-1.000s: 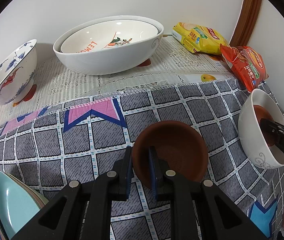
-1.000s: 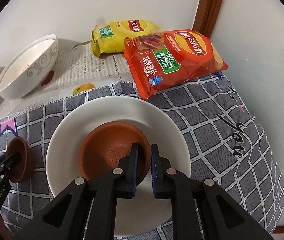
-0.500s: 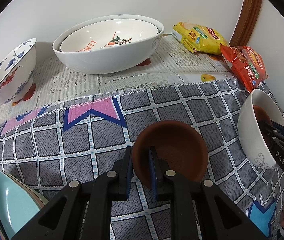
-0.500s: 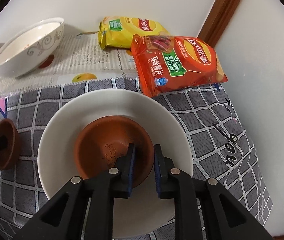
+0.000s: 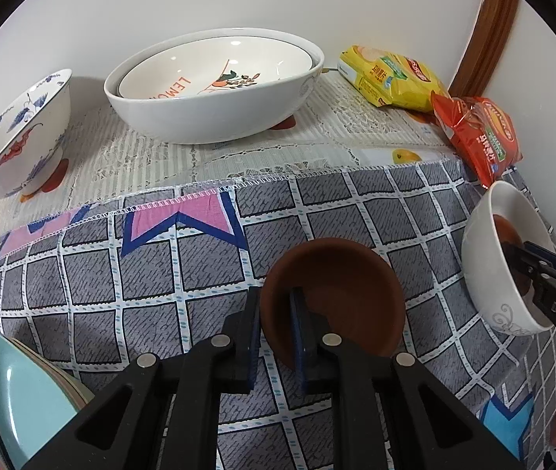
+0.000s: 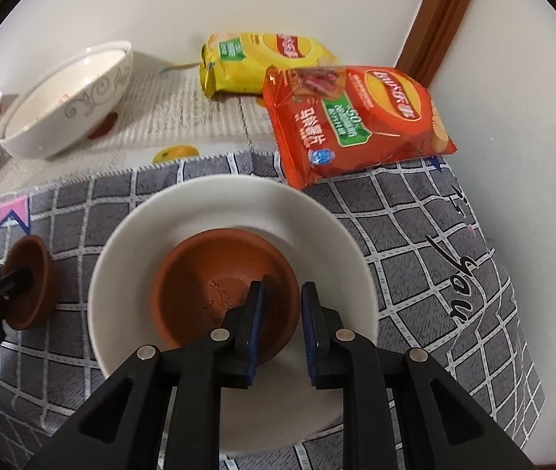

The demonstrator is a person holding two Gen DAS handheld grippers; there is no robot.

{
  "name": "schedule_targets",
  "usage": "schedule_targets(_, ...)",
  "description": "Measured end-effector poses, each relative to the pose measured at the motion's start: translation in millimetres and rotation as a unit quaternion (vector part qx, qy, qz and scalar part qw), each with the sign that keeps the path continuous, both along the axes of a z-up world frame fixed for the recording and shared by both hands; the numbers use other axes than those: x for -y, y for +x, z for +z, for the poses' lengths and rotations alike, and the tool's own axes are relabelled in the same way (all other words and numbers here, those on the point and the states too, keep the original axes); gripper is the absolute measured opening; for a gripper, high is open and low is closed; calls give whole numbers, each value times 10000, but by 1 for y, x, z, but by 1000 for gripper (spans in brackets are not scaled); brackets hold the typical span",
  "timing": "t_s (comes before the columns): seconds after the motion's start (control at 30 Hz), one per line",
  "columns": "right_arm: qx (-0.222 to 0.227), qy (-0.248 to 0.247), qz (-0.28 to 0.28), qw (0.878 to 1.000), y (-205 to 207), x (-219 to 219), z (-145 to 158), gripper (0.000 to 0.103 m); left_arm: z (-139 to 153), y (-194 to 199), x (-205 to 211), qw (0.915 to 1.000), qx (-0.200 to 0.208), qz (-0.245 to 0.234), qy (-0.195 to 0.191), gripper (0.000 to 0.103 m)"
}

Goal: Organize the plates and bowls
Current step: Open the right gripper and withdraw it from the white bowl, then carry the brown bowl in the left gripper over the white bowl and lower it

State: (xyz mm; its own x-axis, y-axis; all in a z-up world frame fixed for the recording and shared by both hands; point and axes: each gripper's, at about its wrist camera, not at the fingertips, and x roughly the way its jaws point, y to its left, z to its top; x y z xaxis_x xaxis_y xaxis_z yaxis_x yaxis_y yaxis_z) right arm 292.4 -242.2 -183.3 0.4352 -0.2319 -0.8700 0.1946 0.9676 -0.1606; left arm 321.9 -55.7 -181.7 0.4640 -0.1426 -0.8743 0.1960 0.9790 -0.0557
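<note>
My left gripper [image 5: 274, 327] is shut on the near rim of a small brown bowl [image 5: 340, 297], held just over the checked cloth. It also shows in the right wrist view [image 6: 31, 282]. My right gripper [image 6: 282, 313] has its jaws parted around the rim of a second brown bowl [image 6: 215, 290], which sits inside a white bowl [image 6: 235, 211]. The white bowl shows at the right of the left wrist view [image 5: 485, 270]. A large white bowl [image 5: 215, 105] with another nested in it stands at the back. A blue-patterned bowl [image 5: 15, 137] is at the far left.
A yellow chip bag [image 6: 262, 62] and a red chip bag [image 6: 352, 117] lie at the back right by the wall. A stack of teal plates [image 5: 23, 399] sits at the near left. The wall and a wooden trim [image 6: 434, 15] bound the right side.
My right gripper has opened its jaws, letting go of the brown bowl's rim inside the white bowl. The left gripper holds its bowl in the same place.
</note>
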Motion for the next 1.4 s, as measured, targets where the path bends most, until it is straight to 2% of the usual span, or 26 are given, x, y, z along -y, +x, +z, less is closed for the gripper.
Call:
schedule_targets(0.07, 93, 49, -22, 9999, -5, 3, 6, 24, 1, 0, -2, 10000, -12, 12, -66, 11)
schedule_targets(0.2, 251, 320, -42, 9992, -18, 8, 16, 24, 3, -2, -4, 9998, -43, 47, -187, 10)
schedule_targets(0.33, 480, 369, -57, 9982, -34, 11, 31, 24, 9, -7, -9, 9990, -92, 127, -415, 7)
schedule_targets(0.8, 892, 642, -72, 9939, -89, 32, 64, 24, 49, -36, -1, 9977, -81, 194, -638, 7)
schedule_targets(1.17, 940, 768, -246, 9923, -137, 74, 68, 24, 80, -58, 42, 9975, 157, 80, -685, 7)
schedule_targets(1.4, 888, 706, -350, 9929, -166, 105, 64, 24, 85, -60, 73, 9968, 206, 19, -772, 7)
